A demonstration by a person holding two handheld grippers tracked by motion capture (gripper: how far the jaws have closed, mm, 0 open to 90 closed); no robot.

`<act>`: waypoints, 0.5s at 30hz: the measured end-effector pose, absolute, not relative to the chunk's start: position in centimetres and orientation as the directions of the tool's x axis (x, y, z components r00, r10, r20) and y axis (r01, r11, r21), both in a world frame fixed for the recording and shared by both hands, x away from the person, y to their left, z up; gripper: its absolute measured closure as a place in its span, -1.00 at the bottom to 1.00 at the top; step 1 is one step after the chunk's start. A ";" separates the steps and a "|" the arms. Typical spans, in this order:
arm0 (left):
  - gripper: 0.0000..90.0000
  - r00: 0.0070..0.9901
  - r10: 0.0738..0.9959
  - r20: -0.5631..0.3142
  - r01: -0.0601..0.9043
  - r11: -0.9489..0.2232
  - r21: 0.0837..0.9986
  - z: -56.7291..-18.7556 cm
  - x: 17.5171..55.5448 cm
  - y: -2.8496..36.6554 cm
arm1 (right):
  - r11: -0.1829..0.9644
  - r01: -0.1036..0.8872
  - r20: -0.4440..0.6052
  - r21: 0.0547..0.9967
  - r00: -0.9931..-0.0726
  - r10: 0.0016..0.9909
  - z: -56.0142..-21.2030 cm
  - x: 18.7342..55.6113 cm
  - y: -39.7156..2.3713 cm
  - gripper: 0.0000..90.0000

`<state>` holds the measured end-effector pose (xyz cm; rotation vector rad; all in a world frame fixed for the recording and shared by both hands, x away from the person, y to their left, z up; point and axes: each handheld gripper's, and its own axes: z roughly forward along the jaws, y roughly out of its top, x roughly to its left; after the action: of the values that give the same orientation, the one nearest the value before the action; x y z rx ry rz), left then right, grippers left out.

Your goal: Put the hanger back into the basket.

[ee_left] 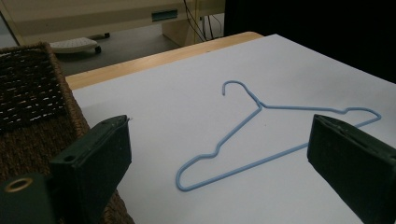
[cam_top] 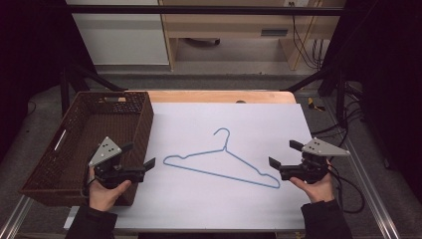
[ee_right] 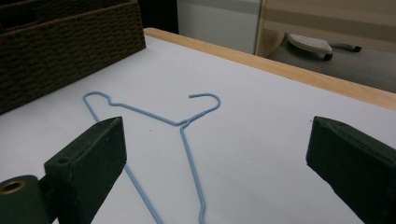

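A light-blue wire hanger (cam_top: 219, 174) lies flat on the white sheet (cam_top: 199, 119), its hook pointing toward the far edge. My left gripper (cam_top: 139, 155) is held open just off the hanger's left end, beside the basket, with nothing between its jaws. My right gripper (cam_top: 284, 153) is open too, just right of the hanger's right end. In the left gripper view the hanger (ee_left: 258, 108) lies ahead between the spread jaws of the left gripper (ee_left: 218, 140). The right gripper view has the hanger (ee_right: 183, 123) reaching toward the empty right gripper (ee_right: 217, 135).
A dark brown woven basket (cam_top: 144, 119) stands at the table's left, empty inside; it shows as basket (ee_left: 32, 88) and basket (ee_right: 70, 42). A wooden table edge (cam_top: 219, 96) runs along the back. Cabinets and cables stand on the floor beyond.
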<state>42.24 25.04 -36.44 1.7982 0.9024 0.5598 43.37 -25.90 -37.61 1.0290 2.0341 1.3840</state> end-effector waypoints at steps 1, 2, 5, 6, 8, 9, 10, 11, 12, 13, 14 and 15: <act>-0.86 0.616 0.787 -0.031 0.324 -0.216 0.921 -36.5 42.2 25.0 | 0.219 0.322 0.025 0.921 -0.611 0.791 -37.5 43.4 -25.7 -0.87; -0.86 0.617 0.786 -0.028 0.324 -0.221 0.920 -36.4 42.2 24.9 | 0.226 0.322 0.022 0.919 -0.618 0.786 -37.5 43.5 -25.5 -0.86; -0.86 0.621 0.784 -0.023 0.323 -0.229 0.918 -36.5 42.1 24.7 | 0.234 0.323 0.017 0.917 -0.617 0.787 -37.4 43.8 -24.8 -0.83; -0.86 0.621 0.784 -0.022 0.324 -0.230 0.918 -36.5 42.1 24.6 | 0.238 0.327 0.016 0.914 -0.618 0.786 -37.4 44.0 -24.6 -0.82; -0.86 0.626 0.779 -0.021 0.326 -0.237 0.915 -36.6 42.1 24.4 | 0.253 0.335 0.010 0.908 -0.620 0.784 -37.4 44.4 -24.2 -0.81; -0.86 0.627 0.778 -0.020 0.326 -0.240 0.915 -36.6 42.1 24.3 | 0.259 0.334 0.007 0.906 -0.625 0.781 -37.4 44.6 -23.9 -0.80; -0.86 0.630 0.776 -0.020 0.327 -0.242 0.913 -36.7 42.1 24.2 | 0.268 0.333 0.002 0.904 -0.630 0.777 -37.4 44.9 -23.7 -0.79; -0.86 0.632 0.774 -0.019 0.327 -0.245 0.913 -36.7 42.2 24.1 | 0.273 0.338 0.002 0.901 -0.632 0.775 -37.5 45.2 -23.4 -0.79; -0.86 0.634 0.773 -0.018 0.327 -0.247 0.912 -36.7 42.2 24.0 | 0.281 0.342 0.001 0.897 -0.636 0.772 -37.6 45.6 -23.0 -0.78; -0.86 0.636 0.771 -0.018 0.328 -0.249 0.911 -36.8 42.2 24.0 | 0.288 0.348 0.001 0.892 -0.639 0.769 -37.7 46.0 -22.6 -0.77; -0.86 0.637 0.771 -0.017 0.329 -0.252 0.910 -36.8 42.1 23.9 | 0.305 0.356 -0.002 0.883 -0.648 0.762 -38.0 46.7 -21.9 -0.75; -0.86 0.638 0.770 -0.015 0.328 -0.253 0.910 -36.8 42.1 23.8 | 0.305 0.356 -0.002 0.883 -0.648 0.762 -38.0 46.7 -21.9 -0.75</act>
<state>42.14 23.84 -36.82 1.8418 0.8775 0.5448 46.71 -21.87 -38.01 0.9947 2.1555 1.2955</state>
